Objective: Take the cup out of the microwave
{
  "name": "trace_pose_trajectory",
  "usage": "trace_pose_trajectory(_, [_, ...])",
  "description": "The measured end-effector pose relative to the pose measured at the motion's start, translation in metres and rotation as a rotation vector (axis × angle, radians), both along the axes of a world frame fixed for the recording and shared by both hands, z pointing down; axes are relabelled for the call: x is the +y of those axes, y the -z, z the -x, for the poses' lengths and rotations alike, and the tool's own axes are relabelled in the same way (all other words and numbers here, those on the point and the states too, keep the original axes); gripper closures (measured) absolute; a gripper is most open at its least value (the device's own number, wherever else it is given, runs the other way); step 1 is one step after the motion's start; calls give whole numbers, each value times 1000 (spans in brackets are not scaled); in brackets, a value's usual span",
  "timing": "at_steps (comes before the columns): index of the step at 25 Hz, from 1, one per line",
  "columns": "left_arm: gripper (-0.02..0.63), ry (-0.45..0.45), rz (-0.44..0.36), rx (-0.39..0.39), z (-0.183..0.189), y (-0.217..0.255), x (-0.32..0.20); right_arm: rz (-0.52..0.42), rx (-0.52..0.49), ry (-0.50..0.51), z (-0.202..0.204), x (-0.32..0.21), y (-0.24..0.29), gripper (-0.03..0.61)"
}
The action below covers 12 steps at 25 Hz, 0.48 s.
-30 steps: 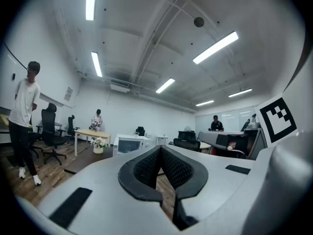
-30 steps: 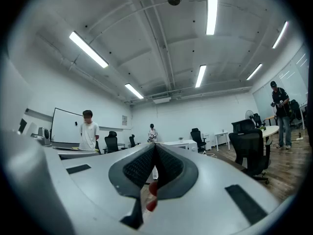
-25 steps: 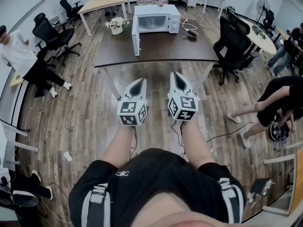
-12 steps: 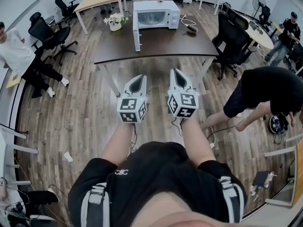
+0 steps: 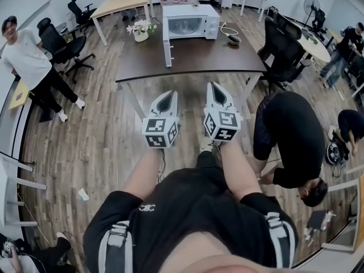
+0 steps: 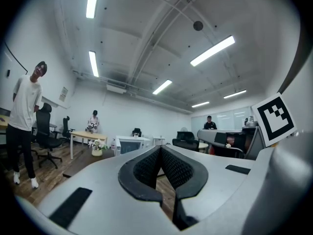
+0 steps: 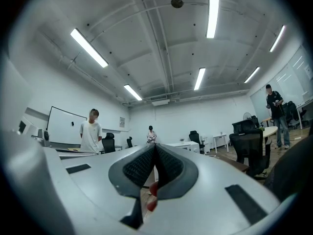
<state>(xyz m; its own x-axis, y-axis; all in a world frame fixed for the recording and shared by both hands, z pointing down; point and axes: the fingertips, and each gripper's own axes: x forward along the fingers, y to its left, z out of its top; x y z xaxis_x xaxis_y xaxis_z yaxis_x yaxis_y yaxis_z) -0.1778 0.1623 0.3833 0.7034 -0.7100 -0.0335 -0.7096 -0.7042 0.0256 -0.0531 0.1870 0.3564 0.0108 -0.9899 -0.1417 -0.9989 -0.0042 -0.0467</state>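
On desk (image 5: 193, 58) far edge: one microwave (image 5: 190, 23), door open; cup not discernible inside. One flower pot (image 5: 140, 33) at far-left corner. I hold left gripper (image 5: 167, 97) and right gripper (image 5: 214, 89), both clenched, empty.

Flower pot (image 5: 140, 33) stands on the dark table (image 5: 199, 58), office chair (image 5: 282, 53) nearby.

The person holds both bare forearms out ahead of the torso, left forearm (image 5: 141, 175) and right forearm (image 5: 240, 174) roughly parallel. The left gripper (image 5: 166, 97) and right gripper (image 5: 212, 89) sit side by side, close together but apart, both pointing forward and about level. In each gripper view the jaws are closed tip to tip with nothing between them
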Motion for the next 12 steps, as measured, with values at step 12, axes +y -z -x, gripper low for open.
trace_pose_trajectory(12, [612, 40, -1, -19, -73, -15, -141, -6, -10, 49, -74, -155, -10, 578])
